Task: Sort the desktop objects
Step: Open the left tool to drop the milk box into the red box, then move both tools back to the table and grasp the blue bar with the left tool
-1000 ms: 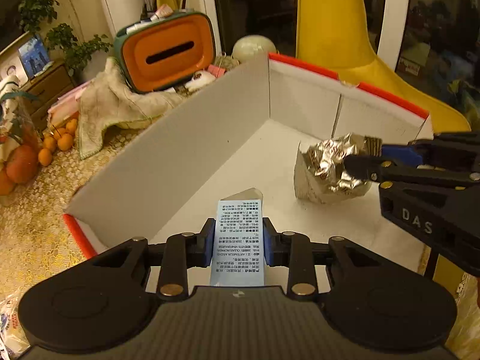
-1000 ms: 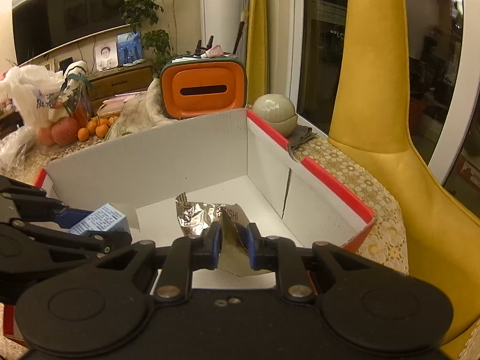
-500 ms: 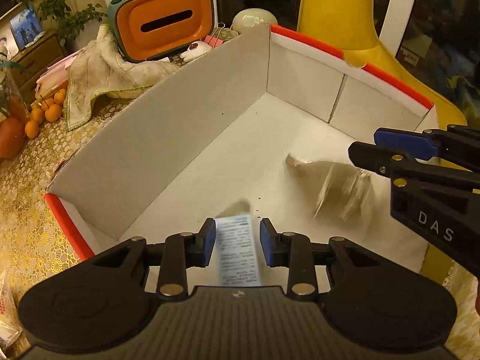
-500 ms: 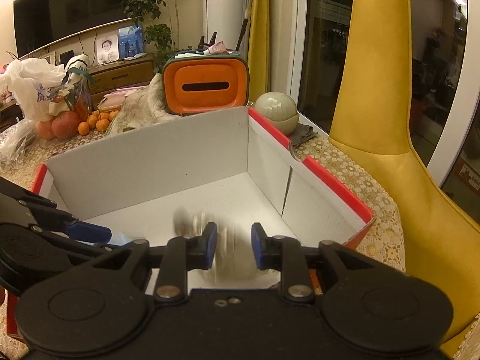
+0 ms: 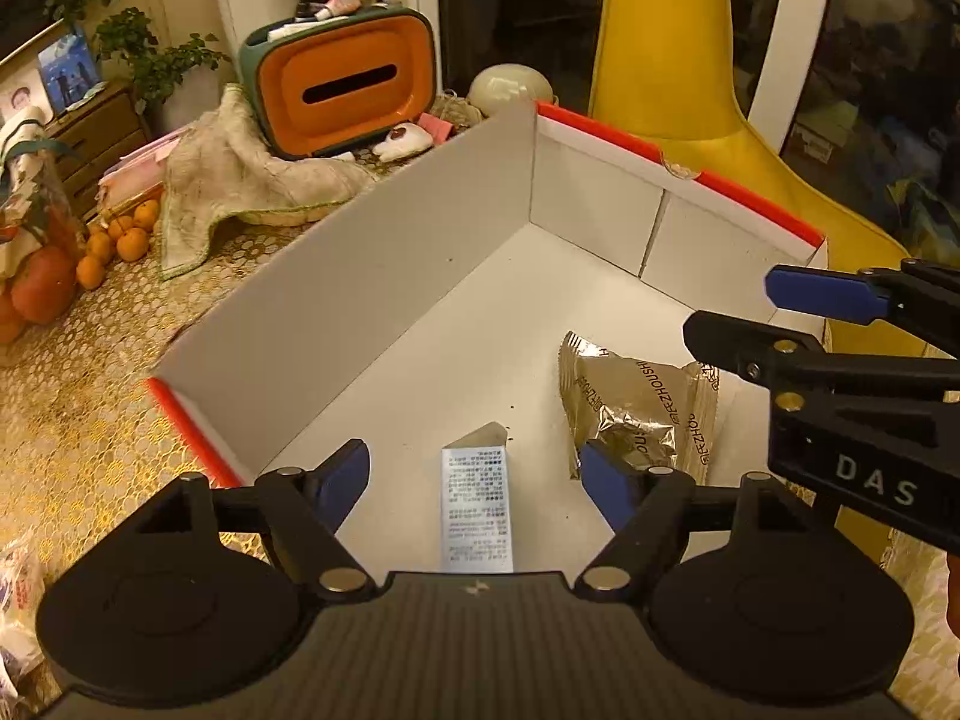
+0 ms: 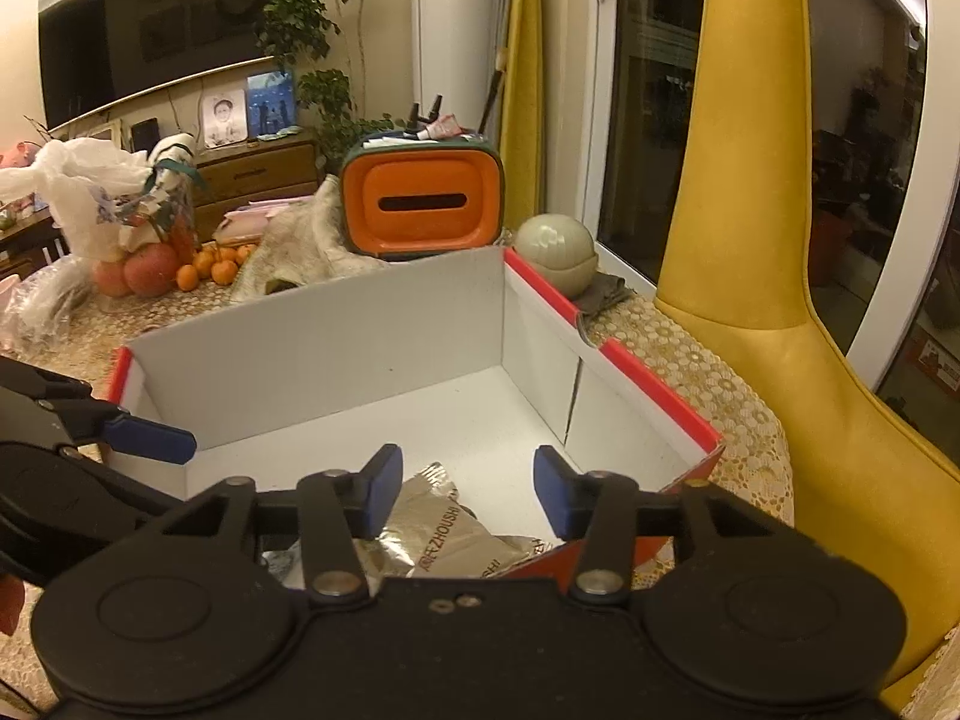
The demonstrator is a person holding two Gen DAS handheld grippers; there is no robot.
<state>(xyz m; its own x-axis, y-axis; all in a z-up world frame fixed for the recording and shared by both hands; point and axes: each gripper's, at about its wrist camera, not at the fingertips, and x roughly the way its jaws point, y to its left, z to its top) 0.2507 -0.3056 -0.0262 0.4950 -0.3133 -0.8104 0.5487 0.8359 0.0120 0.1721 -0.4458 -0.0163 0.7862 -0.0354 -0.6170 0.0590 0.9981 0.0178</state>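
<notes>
The left gripper (image 5: 474, 474) has its jaws spread wide above a small printed packet (image 5: 477, 510) on the floor of the white box (image 5: 384, 276). The right gripper (image 6: 462, 480), marked "DAS", is likewise spread apart over a foil wrapper (image 5: 639, 408) reading "ZHOUSHI". Beyond stands an orange tissue holder (image 5: 345, 81).

So color-wise: the open cardboard box (image 5: 372, 276) is plain white inside with bright red edges. On its floor, a crinkly silver foil snack packet (image 5: 636, 408) with dark lettering, and left of it a pale blue paper sachet (image 5: 477, 510) covered in tiny black print. Both black plastic grippers have royal blue fingertips (image 5: 825, 294). Far side: an orange-faced tissue box with a dark green shell (image 5: 345, 81), small orange tangerines (image 5: 117, 240) far left, a mustard yellow chair (image 6: 780, 276) right, and a gold honeycomb-patterned lace tablecloth (image 5: 78, 420).
</notes>
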